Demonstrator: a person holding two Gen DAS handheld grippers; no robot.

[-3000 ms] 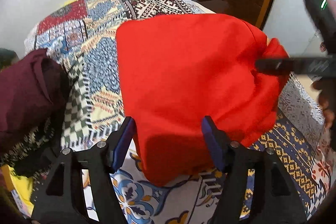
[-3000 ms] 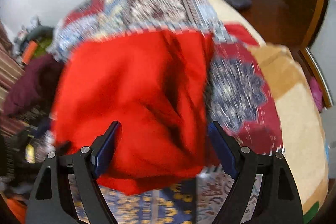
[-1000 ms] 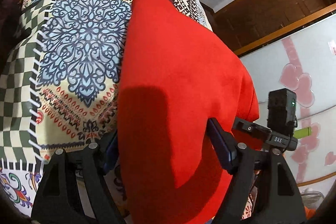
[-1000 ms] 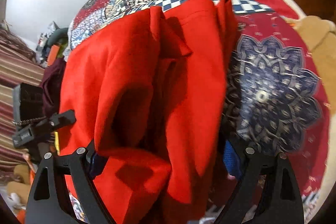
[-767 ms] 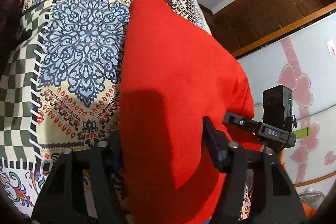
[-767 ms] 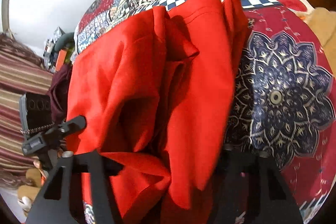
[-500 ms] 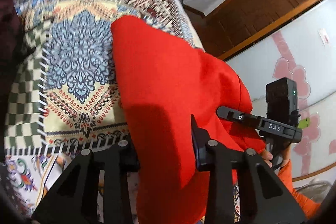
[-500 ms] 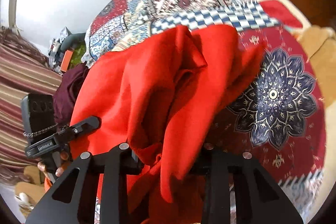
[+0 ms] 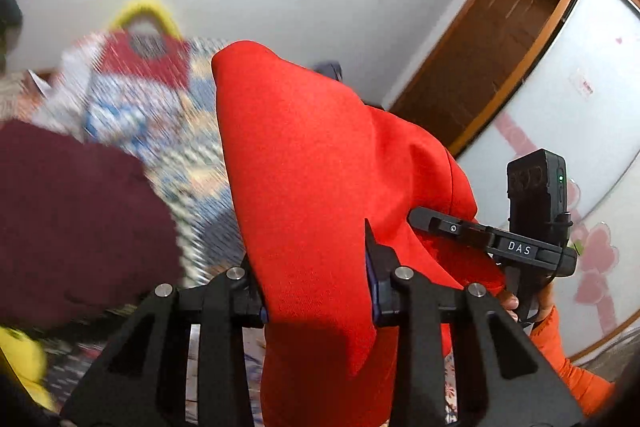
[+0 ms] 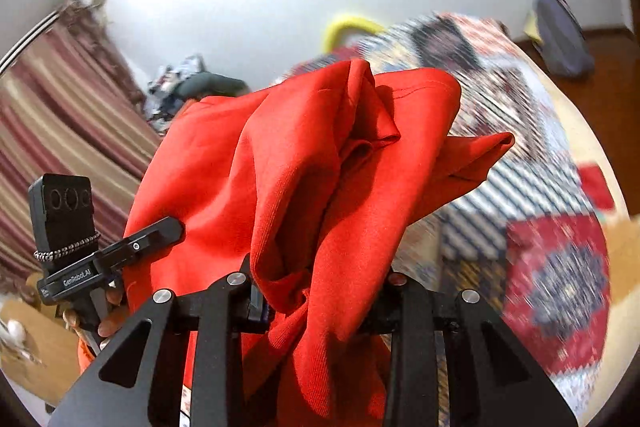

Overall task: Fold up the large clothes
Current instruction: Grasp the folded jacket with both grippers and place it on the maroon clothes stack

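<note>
A large red garment (image 9: 320, 187) is lifted off the patterned bed. My left gripper (image 9: 316, 291) is shut on its near edge, and the cloth drapes over and between the jaws. My right gripper (image 10: 320, 291) is shut on another bunched part of the same red garment (image 10: 320, 167), which hangs in folds over it. The right gripper also shows in the left wrist view (image 9: 480, 239), pinching the cloth at the right. The left gripper shows in the right wrist view (image 10: 132, 251) at the left edge of the cloth.
The patchwork bedspread (image 9: 168, 115) lies below, blurred (image 10: 540, 187). A maroon garment (image 9: 68, 219) is heaped at the left. A wooden door (image 9: 492, 47) and a white wardrobe (image 9: 580, 107) stand at the right. Striped curtains (image 10: 52, 127) hang at the left.
Both grippers closed on the red garment and lifted it up off the bed. The views tilted up toward the walls, and the cloth now hangs between the grippers.
</note>
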